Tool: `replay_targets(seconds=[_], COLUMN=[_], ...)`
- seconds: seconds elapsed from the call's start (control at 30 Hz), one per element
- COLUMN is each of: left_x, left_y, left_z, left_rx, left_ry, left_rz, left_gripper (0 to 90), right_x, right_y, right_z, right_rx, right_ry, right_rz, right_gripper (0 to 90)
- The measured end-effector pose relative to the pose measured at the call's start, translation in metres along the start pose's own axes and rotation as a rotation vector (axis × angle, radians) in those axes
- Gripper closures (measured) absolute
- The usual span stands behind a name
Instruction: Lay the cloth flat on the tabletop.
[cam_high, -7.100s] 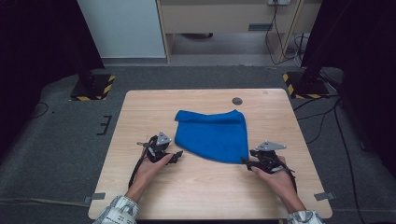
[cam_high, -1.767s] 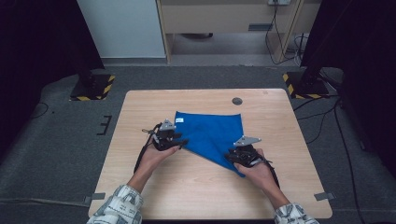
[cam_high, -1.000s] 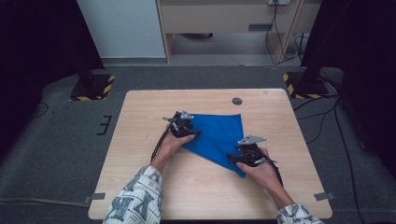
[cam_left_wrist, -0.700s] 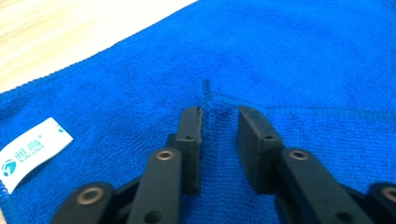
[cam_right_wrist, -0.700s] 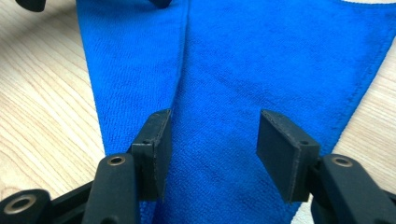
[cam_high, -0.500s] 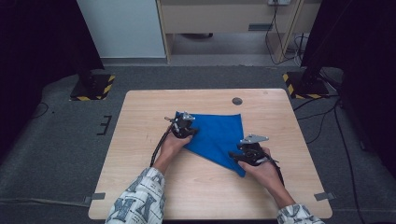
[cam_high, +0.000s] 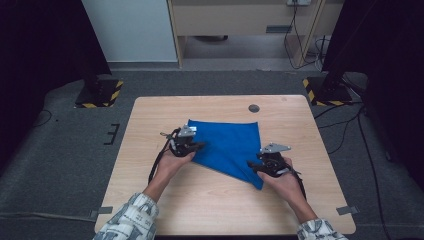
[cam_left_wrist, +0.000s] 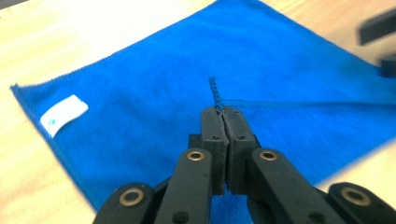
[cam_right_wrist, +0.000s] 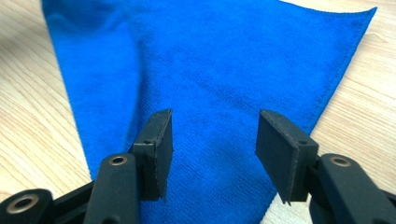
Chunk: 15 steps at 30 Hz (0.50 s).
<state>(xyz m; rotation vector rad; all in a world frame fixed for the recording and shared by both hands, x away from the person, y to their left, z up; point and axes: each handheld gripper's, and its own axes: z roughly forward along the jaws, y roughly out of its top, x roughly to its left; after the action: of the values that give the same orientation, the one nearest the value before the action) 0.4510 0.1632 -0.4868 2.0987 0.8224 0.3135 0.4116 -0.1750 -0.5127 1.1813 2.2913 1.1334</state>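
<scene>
Fingers (cam_left_wrist: 215, 140) of left gripper (cam_high: 199, 146) pinched tight on a thin edge of the blue cloth (cam_high: 231, 150), near its left corner; jaws just closed on that hem. Cloth lay mid-table (cam_high: 150, 120), folded to a rough triangle, white label (cam_left_wrist: 63, 115) showing in the left gripper view. Further right, right gripper (cam_high: 251, 165) stood with jaws apart over the near corner, gripping nothing. Judged: one fold done, next fold begun, right side yet to grasp.

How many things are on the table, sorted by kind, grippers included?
Blue cloth: 1
White label on the cloth: 1
Round dark disc in the tabletop: 1
Grippers: 2, the left gripper and the right gripper
Total: 5
</scene>
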Motion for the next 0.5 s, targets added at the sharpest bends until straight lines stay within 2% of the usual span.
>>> replay_targets(seconds=[0.23,0.5], left_x=[-0.017,-0.028], left_y=[-0.034,-0.066], left_z=[-0.03,-0.052], left_rx=[-0.019,-0.016], left_ry=[-0.037,-0.061], left_rz=[0.016,0.019], left_gripper=[88.4,87.2], right_x=[0.002,0.006], right_y=[-0.002,-0.005], right_z=[-0.003,-0.005], right_rx=[0.014,0.031], right_ry=[-0.01,-0.015], right_rz=[-0.001,-0.027], right_gripper=[43.4,40.9])
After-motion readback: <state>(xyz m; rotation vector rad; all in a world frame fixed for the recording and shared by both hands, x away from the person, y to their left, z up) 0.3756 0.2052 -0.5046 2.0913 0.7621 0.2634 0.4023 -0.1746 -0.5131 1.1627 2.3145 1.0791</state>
